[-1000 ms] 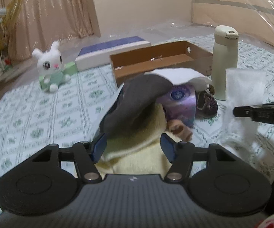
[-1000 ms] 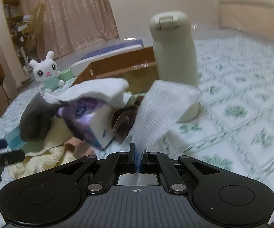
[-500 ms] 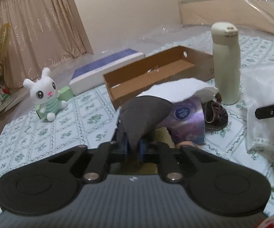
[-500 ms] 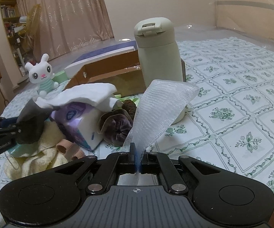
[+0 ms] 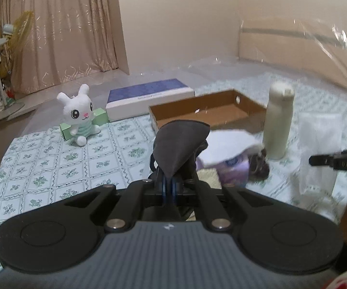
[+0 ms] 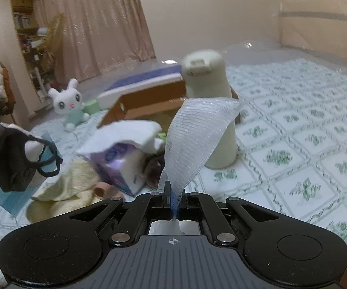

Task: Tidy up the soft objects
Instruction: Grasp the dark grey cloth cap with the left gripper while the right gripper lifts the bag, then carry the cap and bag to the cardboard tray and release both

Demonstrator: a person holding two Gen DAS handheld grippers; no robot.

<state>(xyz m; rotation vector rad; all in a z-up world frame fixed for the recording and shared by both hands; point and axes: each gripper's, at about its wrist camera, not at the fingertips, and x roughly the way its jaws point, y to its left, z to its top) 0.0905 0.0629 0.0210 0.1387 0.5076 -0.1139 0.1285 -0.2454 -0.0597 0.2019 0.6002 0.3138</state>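
Note:
My left gripper (image 5: pixel 168 185) is shut on a dark grey face mask (image 5: pixel 179 144) and holds it up above the pile. The mask also shows at the left of the right wrist view (image 6: pixel 17 161), hanging with its ear loops. My right gripper (image 6: pixel 173 201) is shut on a white mesh cloth (image 6: pixel 195 139), seen too in the left wrist view (image 5: pixel 320 149). Below lie a yellow towel (image 6: pixel 70 187), a purple tissue pack (image 6: pixel 123 166) under a white cloth (image 6: pixel 123 134), and a brown scrunchie (image 5: pixel 260 166).
A cream bottle (image 5: pixel 278 122) stands upright beside an open cardboard tray (image 5: pixel 204 113). A white-and-blue box (image 5: pixel 149 96) lies behind. A white bunny toy (image 5: pixel 77 113) sits by a green box (image 5: pixel 99 118). A blue mask (image 6: pixel 12 200) lies on the patterned cover.
My left gripper closed on the dark mask and lifted it off the pile. My right gripper kept its hold on the mesh cloth and rose a little.

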